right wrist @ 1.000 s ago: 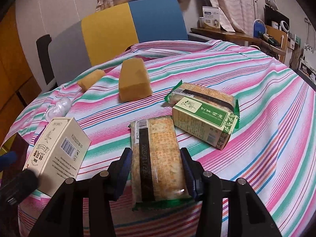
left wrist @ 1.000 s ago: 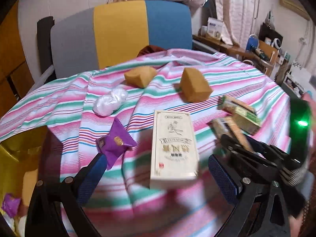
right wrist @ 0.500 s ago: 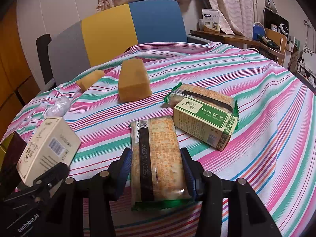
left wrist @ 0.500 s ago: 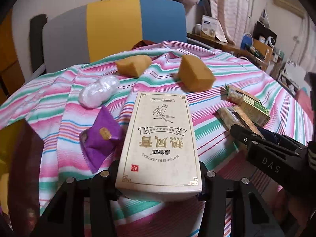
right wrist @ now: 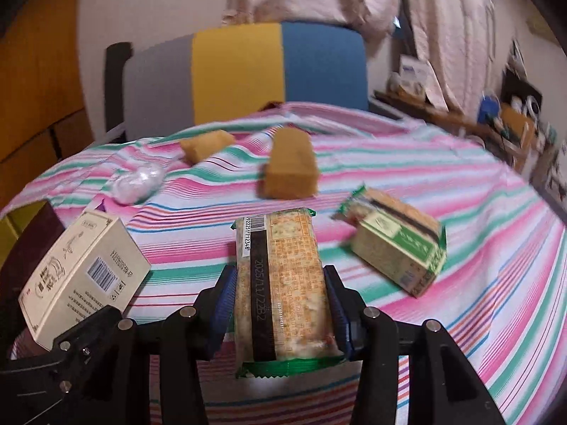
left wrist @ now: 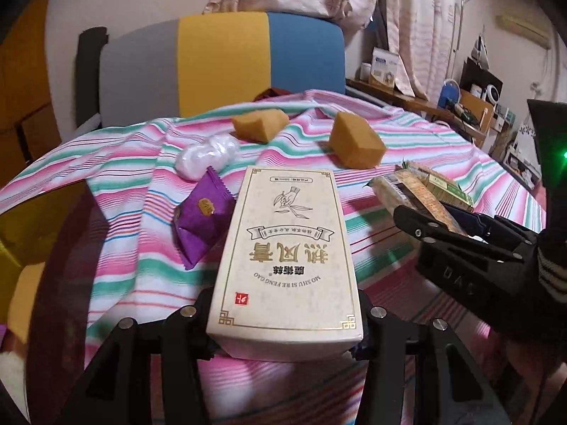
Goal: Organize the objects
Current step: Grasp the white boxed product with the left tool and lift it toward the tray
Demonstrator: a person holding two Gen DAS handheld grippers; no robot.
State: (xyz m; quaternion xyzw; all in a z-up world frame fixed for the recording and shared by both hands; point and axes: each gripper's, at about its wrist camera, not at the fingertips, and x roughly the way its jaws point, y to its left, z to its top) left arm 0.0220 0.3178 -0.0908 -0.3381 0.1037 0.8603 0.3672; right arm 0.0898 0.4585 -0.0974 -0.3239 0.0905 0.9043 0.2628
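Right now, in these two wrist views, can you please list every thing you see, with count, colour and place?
cream carton: 1, cream with gold print, held in the left gripper, above the cloth
cracker packet: 1, tan with green ends, held in the right gripper
green tea box: 1, green and cream, on the cloth at right, leaning on another cracker packet
tan blocks: 2, yellow-brown, far side of the cloth
white wrapped bundle: 1, white, left of the blocks
purple sachet: 1, purple, left of the carton
striped tablecloth: 1, pink, green and white
chair: 1, grey, yellow, blue, behind the table
left gripper: black, jaws shut on the carton
right gripper: black, blue pads, jaws shut on the packet
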